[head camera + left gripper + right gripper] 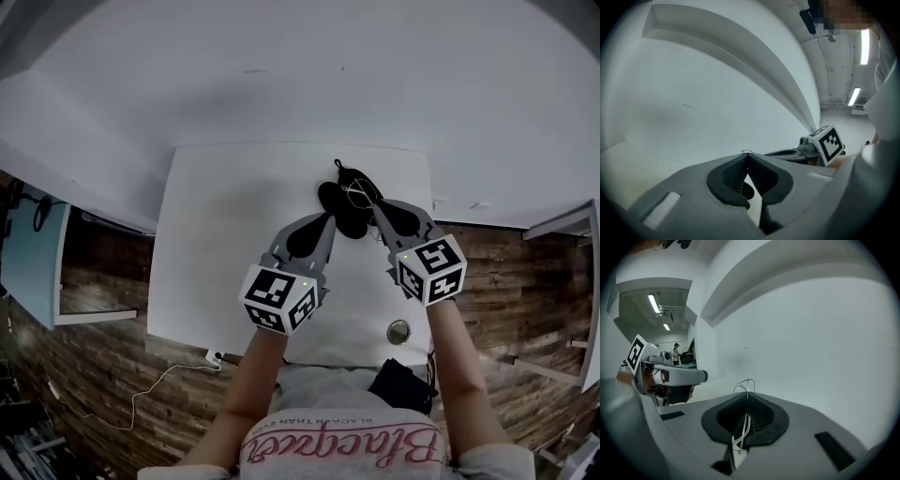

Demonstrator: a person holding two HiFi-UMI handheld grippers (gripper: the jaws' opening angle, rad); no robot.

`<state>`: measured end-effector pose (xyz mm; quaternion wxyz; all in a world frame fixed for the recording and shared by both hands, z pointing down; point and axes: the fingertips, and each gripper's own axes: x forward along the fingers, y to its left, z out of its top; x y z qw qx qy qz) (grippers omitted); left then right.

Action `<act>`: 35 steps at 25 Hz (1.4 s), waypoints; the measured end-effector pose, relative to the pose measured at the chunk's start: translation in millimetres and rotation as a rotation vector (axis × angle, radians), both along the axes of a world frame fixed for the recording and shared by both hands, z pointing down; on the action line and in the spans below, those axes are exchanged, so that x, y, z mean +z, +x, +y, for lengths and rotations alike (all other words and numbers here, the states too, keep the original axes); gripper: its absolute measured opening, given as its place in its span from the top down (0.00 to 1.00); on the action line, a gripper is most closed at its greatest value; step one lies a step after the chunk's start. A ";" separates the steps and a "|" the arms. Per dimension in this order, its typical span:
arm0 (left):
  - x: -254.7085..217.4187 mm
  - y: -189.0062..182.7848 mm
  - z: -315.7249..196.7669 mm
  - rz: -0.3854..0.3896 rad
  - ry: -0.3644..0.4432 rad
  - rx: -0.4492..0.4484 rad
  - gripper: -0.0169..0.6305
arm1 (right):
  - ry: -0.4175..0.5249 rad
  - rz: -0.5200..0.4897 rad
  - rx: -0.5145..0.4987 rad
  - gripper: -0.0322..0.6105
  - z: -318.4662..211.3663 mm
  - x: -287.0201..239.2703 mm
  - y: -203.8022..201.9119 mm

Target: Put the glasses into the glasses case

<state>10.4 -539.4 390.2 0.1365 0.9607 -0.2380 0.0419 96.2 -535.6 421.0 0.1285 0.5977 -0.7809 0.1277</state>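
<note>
Your right tool (pixel 747 393) clamps the wire-framed glasses (pixel 746 379). Your left tool (pixel 747 155) is closed, apparently pinching their wire too. The glasses case (pixel 349 217) lies just ahead.

White table (pixel 206 244) set against a plain white wall (pixel 281 66). Dark wood-plank floor (pixel 103 375) shows on either side, with a thin white cable (pixel 155 386) trailing across it at left. A light-blue panel (pixel 28 253) stands at far left. Ceiling strip lights (pixel 865 47) glow in the room beyond.
</note>
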 end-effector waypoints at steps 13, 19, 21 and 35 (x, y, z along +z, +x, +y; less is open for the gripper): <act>62.7 23.4 -42.5 -0.052 -0.089 0.026 0.97 | -0.223 0.119 -0.044 0.93 -66.0 104.1 28.5; 81.4 25.1 -48.2 -0.067 -0.120 0.032 0.97 | -0.288 0.143 -0.019 0.93 -82.8 140.9 43.6; 83.5 26.1 -48.3 -0.069 -0.126 0.036 0.97 | -0.306 0.146 -0.029 0.93 -85.4 148.5 44.3; 100.0 27.7 -34.4 -0.114 -0.163 0.078 0.97 | -0.282 0.250 0.016 0.93 -95.1 174.3 58.4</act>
